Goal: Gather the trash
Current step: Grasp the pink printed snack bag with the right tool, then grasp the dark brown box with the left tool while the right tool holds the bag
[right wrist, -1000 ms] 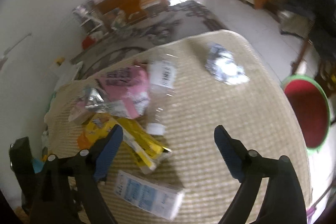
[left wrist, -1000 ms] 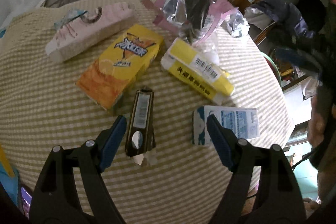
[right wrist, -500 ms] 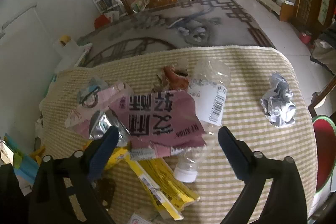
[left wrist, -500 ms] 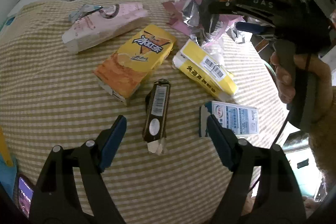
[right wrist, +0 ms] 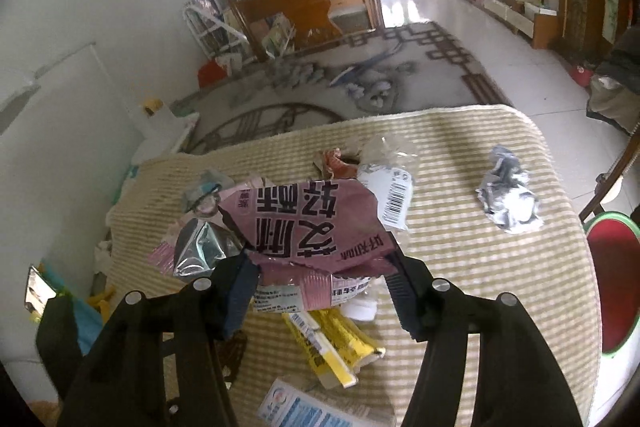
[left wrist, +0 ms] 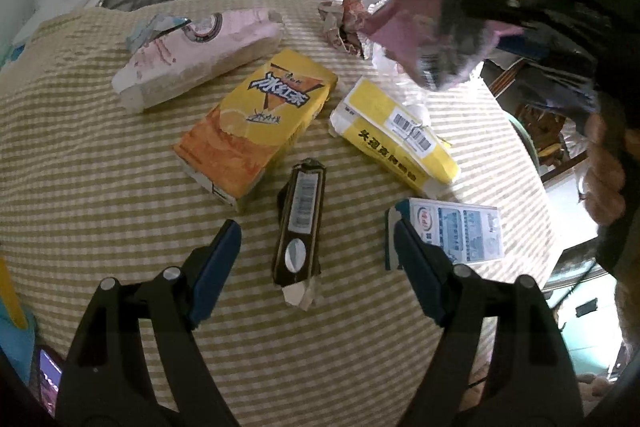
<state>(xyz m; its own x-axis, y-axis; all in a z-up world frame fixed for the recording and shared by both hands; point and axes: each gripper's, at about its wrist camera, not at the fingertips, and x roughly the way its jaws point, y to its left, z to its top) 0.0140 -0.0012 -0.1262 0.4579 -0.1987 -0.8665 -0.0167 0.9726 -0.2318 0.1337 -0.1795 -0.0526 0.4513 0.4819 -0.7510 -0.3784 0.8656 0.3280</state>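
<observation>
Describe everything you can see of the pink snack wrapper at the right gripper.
The pink snack wrapper is a torn, crumpled foil bag, mauve outside with large black Chinese characters and a shiny silver lining showing at its ripped left end. It sits between the fingers of the right gripper, whose jaws are closing on its lower edge. In the left wrist view it looks raised off the striped tablecloth, blurred. A clear bottle's barcode label lies just behind it.

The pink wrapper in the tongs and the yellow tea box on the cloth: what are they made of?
The pink wrapper looks like thin plastic film with a foil lining: it crumples, and its torn inside shines silver. The yellow tea box looks like coated paperboard: flat printed faces, sharp folded edges, slight sheen.
</observation>
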